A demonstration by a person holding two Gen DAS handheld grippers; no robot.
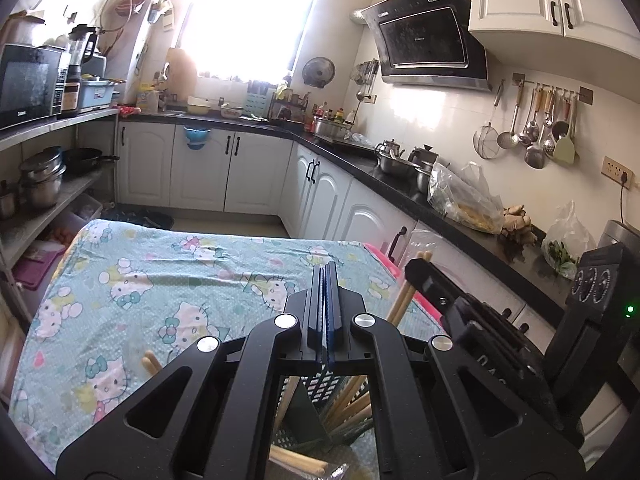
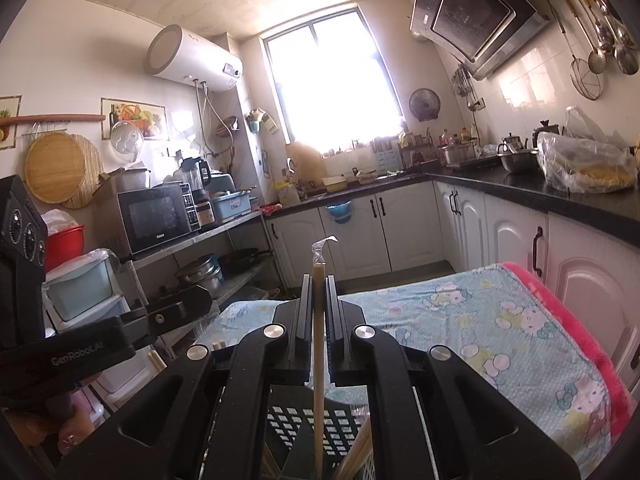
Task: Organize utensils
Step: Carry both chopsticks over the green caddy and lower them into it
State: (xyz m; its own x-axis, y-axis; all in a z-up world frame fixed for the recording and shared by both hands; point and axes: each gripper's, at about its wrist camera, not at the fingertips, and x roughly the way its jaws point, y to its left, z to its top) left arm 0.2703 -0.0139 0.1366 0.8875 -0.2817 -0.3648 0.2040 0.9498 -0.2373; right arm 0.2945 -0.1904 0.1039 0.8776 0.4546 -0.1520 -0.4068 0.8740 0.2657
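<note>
My left gripper (image 1: 325, 270) is shut with nothing between its fingers, over the Hello Kitty tablecloth (image 1: 160, 280). Below it a black perforated utensil basket (image 1: 320, 390) holds several wooden chopsticks (image 1: 352, 398). My right gripper (image 2: 319, 280) is shut on a wooden chopstick (image 2: 318, 360) in a clear wrapper, held upright over the same basket (image 2: 312, 424). The right gripper shows in the left wrist view (image 1: 416, 268) with chopstick ends at its tip. The left gripper shows at the left of the right wrist view (image 2: 192, 300).
The table's pink edge (image 2: 580, 328) faces white cabinets (image 1: 320, 184) under a black counter (image 1: 400, 188) with pots and bags. A shelf with a microwave (image 2: 156, 216) stands on the left. Loose chopsticks (image 1: 151, 362) lie on the cloth.
</note>
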